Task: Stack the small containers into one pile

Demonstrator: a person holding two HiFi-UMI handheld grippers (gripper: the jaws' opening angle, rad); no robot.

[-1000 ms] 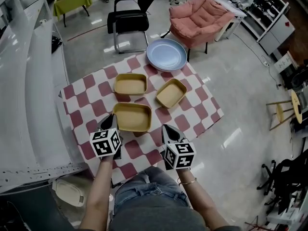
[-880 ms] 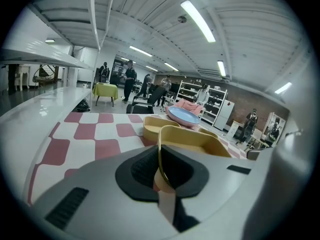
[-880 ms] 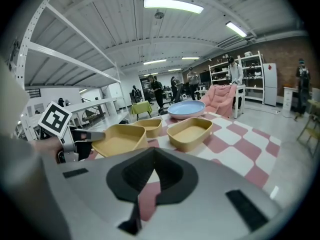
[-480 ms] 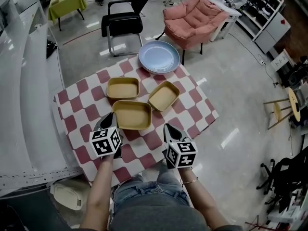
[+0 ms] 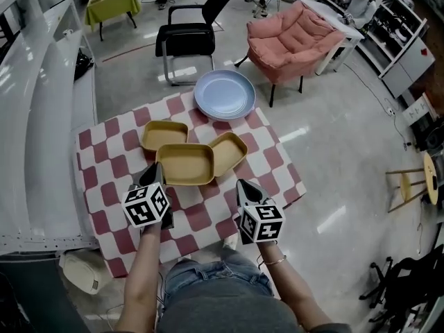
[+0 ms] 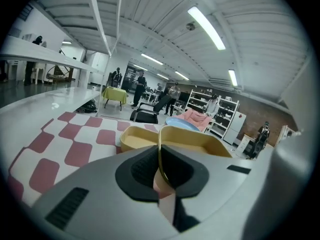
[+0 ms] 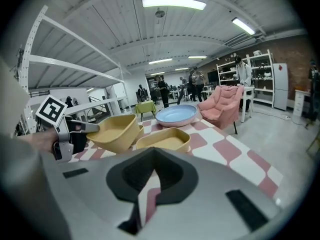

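Note:
Three tan containers are on the red-and-white checked table [image 5: 107, 186]. My left gripper [image 5: 157, 177] is shut on the near rim of the front container [image 5: 185, 164] and holds it tilted, clear of the cloth. In the left gripper view that rim [image 6: 160, 151] runs between the pads. The held container overlaps the edges of the left container [image 5: 164, 135] and the right container [image 5: 229, 152]. In the right gripper view the left gripper [image 7: 82, 127] holds the container [image 7: 114, 131] above the table, beside another container [image 7: 165, 140]. My right gripper [image 5: 247, 188] hangs shut and empty at the near right.
A pale blue plate [image 5: 224, 94] lies at the table's far edge. Beyond it stand a black chair [image 5: 187, 37] and a pink armchair [image 5: 295, 37]. A white shelf unit [image 5: 41, 116] runs along the left. The person's legs are at the near table edge.
The held container has moved away from me and up, and now overlaps the other two. Both grippers have shifted forward with it.

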